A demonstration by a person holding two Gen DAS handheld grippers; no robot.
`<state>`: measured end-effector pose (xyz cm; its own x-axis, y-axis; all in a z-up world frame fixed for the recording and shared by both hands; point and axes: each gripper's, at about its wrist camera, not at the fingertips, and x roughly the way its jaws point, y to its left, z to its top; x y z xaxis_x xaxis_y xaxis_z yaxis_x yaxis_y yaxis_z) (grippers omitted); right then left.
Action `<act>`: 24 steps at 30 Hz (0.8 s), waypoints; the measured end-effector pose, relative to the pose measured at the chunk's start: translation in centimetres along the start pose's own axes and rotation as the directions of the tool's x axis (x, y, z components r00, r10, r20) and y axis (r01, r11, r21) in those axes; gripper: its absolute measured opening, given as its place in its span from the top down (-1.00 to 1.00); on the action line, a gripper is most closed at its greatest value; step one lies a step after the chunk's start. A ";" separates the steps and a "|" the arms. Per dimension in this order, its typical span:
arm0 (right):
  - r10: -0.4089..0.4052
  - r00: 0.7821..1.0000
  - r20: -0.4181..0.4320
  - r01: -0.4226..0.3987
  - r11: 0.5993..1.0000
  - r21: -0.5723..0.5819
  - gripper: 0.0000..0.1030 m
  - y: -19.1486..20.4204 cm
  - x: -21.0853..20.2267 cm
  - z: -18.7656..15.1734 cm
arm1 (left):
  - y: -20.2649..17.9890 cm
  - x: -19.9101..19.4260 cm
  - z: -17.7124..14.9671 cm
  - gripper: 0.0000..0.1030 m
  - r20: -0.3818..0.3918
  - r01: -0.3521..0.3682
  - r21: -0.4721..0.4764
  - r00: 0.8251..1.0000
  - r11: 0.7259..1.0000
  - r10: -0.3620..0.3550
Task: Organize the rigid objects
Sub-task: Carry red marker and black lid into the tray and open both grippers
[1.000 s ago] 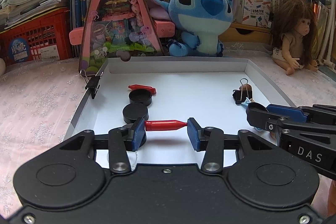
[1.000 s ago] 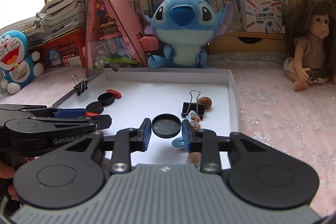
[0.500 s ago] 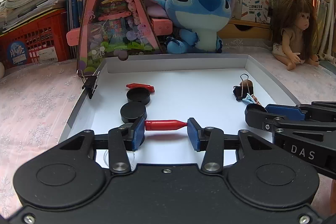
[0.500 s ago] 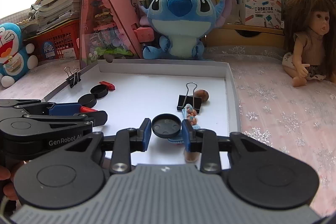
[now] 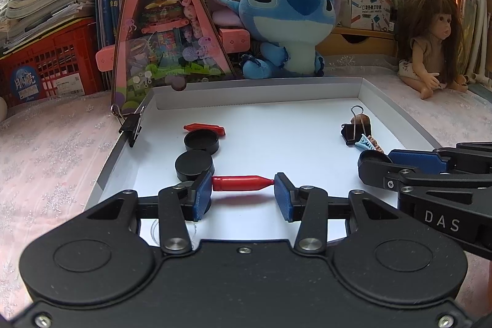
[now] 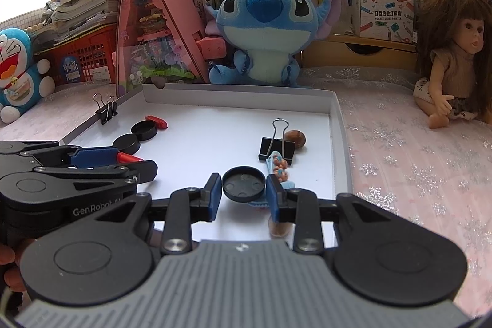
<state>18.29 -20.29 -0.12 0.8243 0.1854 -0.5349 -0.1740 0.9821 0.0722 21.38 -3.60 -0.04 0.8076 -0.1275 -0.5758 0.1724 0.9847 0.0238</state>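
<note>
White shallow cardboard tray (image 5: 258,88) low walls all round, bare floor mid-frame, left gripper (image 5: 243,188) clamped endwise on red plastic bullet-shaped piece (image 5: 241,183) lower centre, two black round caps (image 5: 198,152) just left, right gripper (image 6: 244,189) pinching black round lid (image 6: 243,183), black binder clip (image 6: 276,148) and brown nut (image 6: 295,139) behind, blue plush toy (image 6: 264,29) beyond far wall.

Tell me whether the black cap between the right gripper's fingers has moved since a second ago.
No. The black cap sits between the right gripper fingers as before, just in front of the binder clip on the white tray.
</note>
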 end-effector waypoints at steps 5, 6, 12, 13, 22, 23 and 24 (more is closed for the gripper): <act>0.004 1.000 -0.017 -0.005 1.000 -0.026 0.28 0.3 0.1 0.2 | 0.0 0.0 0.0 0.18 0.001 -0.002 0.003 1.000 1.000 0.002; 0.004 1.000 -0.020 -0.005 1.000 -0.030 0.28 0.4 0.1 0.2 | 0.0 0.0 0.0 0.18 0.001 -0.002 0.005 1.000 1.000 0.002; 0.019 0.999 -0.032 -0.020 0.999 -0.029 0.20 0.4 0.1 0.4 | -0.2 -0.1 0.1 0.17 -0.011 -0.002 0.020 1.000 1.000 0.002; 0.023 0.999 -0.033 -0.023 0.999 -0.022 0.20 0.3 0.1 0.5 | -0.2 -0.1 0.1 0.17 -0.012 -0.002 0.021 1.000 1.000 0.002; 0.015 1.000 -0.021 -0.016 1.000 -0.016 -0.06 0.1 -0.6 0.6 | -0.3 -0.7 0.1 0.04 -0.018 -0.012 0.028 1.000 1.000 0.012; 0.014 1.000 -0.020 -0.015 1.000 -0.017 -0.06 0.1 -0.7 0.6 | -0.3 -0.8 0.1 0.03 -0.017 -0.013 0.029 1.000 0.999 0.014; 0.012 1.000 -0.020 -0.012 1.000 -0.018 -0.07 0.1 -0.8 0.7 | -0.3 -0.9 0.1 0.01 -0.015 -0.015 0.029 1.000 0.999 0.015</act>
<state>17.96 -20.29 0.86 0.8114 0.1965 -0.5505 -0.1939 0.9790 0.0636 20.63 -3.79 0.56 0.8017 -0.1107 -0.5874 0.1768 0.9826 0.0561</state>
